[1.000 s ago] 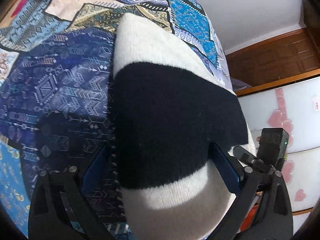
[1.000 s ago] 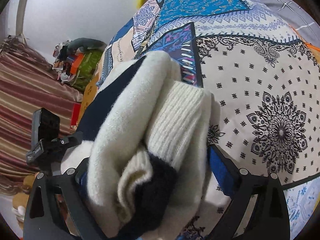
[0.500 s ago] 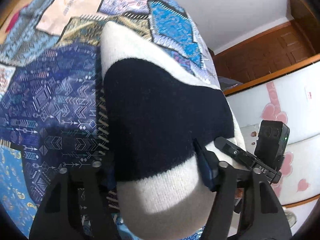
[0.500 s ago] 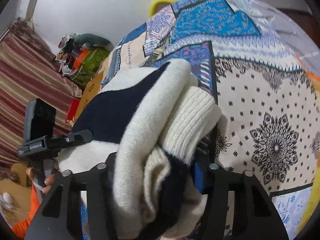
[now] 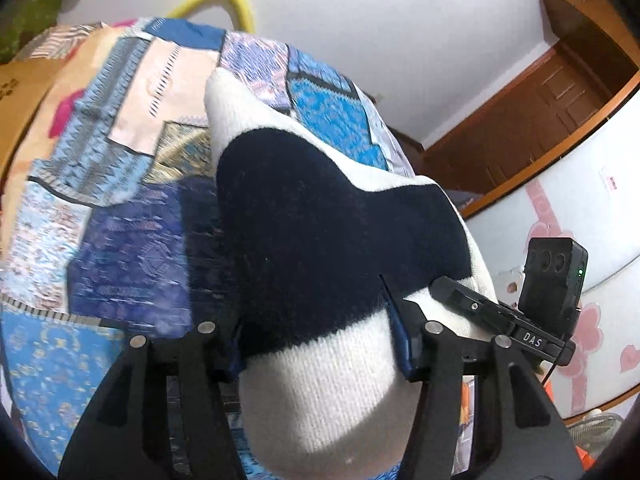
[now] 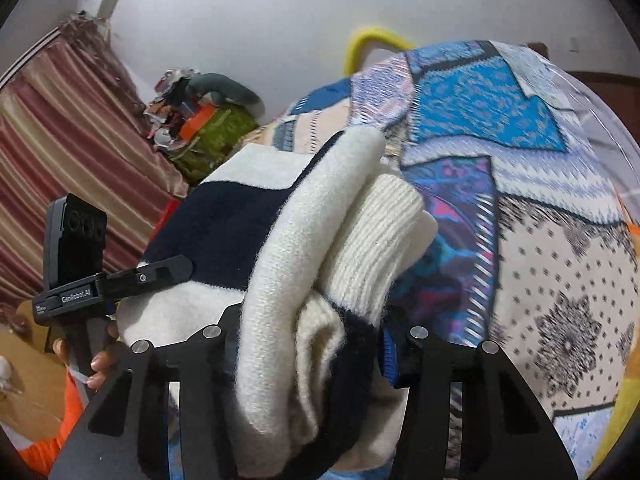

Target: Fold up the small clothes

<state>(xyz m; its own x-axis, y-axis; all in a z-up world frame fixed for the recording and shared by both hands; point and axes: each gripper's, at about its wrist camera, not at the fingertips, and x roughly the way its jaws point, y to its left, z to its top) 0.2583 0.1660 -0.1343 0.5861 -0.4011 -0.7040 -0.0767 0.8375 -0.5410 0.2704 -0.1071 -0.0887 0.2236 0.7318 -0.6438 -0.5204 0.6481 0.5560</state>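
Observation:
A folded cream and navy knitted sweater (image 5: 320, 240) is held up above the patchwork bedspread (image 5: 120, 200). My left gripper (image 5: 320, 340) is shut on one end of it, the fabric bulging between the fingers. My right gripper (image 6: 308, 344) is shut on the other end, where the folded layers and ribbed cuff (image 6: 380, 240) stack up. The right gripper's body (image 5: 552, 292) shows in the left wrist view, and the left gripper's body (image 6: 76, 256) shows in the right wrist view, held by a hand.
The bedspread (image 6: 540, 240) covers the bed below. A pile of clutter (image 6: 200, 120) and a striped curtain (image 6: 60, 152) stand to the left of the bed. A wooden door (image 5: 540, 112) and a white cabinet (image 5: 580, 220) are on the other side. A yellow hoop (image 5: 216, 0) sits behind the bed.
Both grippers closed tighter on the sweater and lifted it off the bedspread; the views tilted upward, showing more wall and the far end of the bed.

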